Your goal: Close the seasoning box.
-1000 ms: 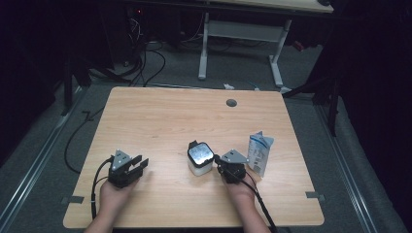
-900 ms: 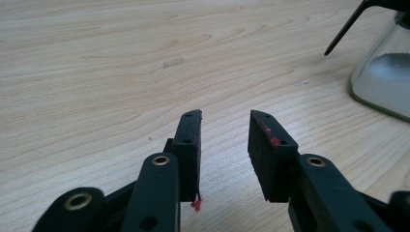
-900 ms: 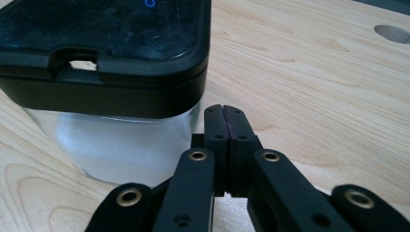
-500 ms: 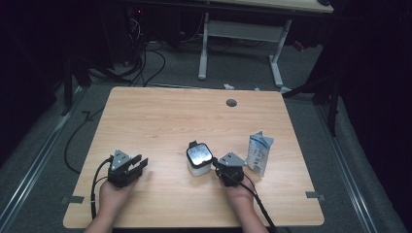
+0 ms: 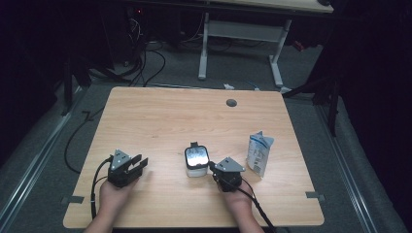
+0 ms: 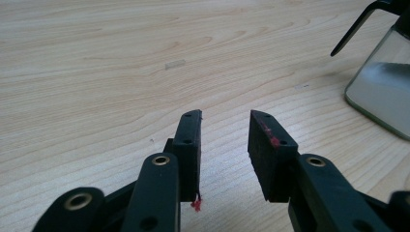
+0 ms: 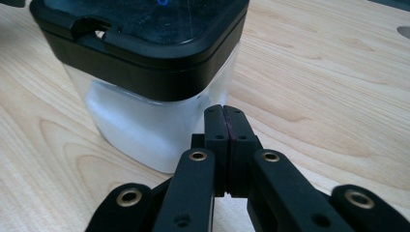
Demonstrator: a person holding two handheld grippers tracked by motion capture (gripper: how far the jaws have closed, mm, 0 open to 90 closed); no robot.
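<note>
The table is pale wood with a wavy grain. The jar is frosted white under a black lid (glossy on top). The pouch is white and blue.

dim, dark surroundings around a lit table; sharp, evenly bright gripper views

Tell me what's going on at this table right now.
A person holds a gripper in each hand over a light wooden table. The right gripper, jaws shut on nothing, sits right beside a clear square container with a black lid. The left gripper rests open, apart from it. A white and blue pouch stands at the right.
</note>
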